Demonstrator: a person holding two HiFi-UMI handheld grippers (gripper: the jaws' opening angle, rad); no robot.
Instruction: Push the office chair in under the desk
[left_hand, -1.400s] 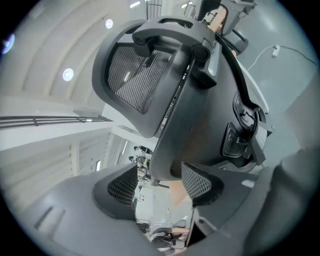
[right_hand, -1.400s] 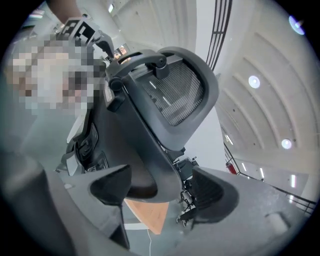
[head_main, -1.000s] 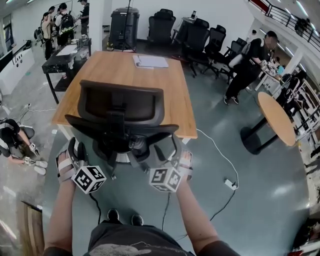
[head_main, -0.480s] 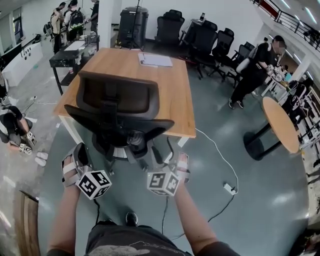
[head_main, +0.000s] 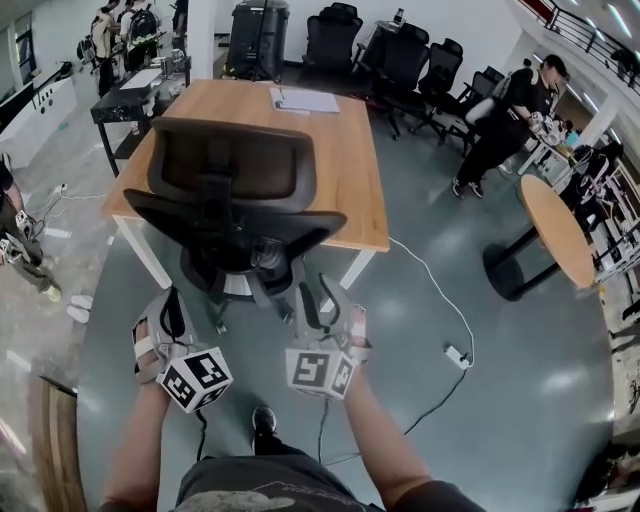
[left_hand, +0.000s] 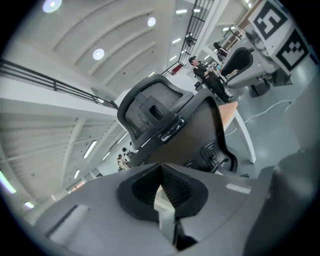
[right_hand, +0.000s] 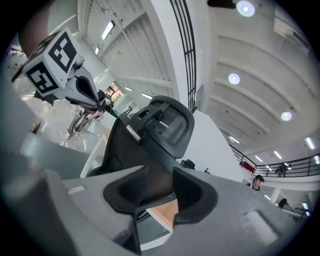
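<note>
The black office chair (head_main: 225, 190) stands with its back to me at the near edge of the wooden desk (head_main: 345, 170). Its seat is partly under the desk top. My left gripper (head_main: 168, 298) is low behind the chair's left side, shut and empty. My right gripper (head_main: 318, 295) is behind the chair's base on the right. Its jaws have just been closing, a gap remains and nothing is gripped between them. The left gripper view shows its shut left gripper (left_hand: 161, 192) below the chair (left_hand: 195, 125). In the right gripper view the chair (right_hand: 150, 140) lies beyond the right gripper (right_hand: 160, 190).
A paper pad (head_main: 305, 100) lies at the desk's far end. A white cable and power strip (head_main: 455, 355) run over the floor on the right. A round table (head_main: 560, 230) stands further right, with spare black chairs (head_main: 400, 60) behind. People stand at the right (head_main: 510, 110) and far left.
The left jaws have shut and the right jaws have narrowed. Both grippers now sit lower in the head view, slightly further from the chair's back. My feet have shifted.
</note>
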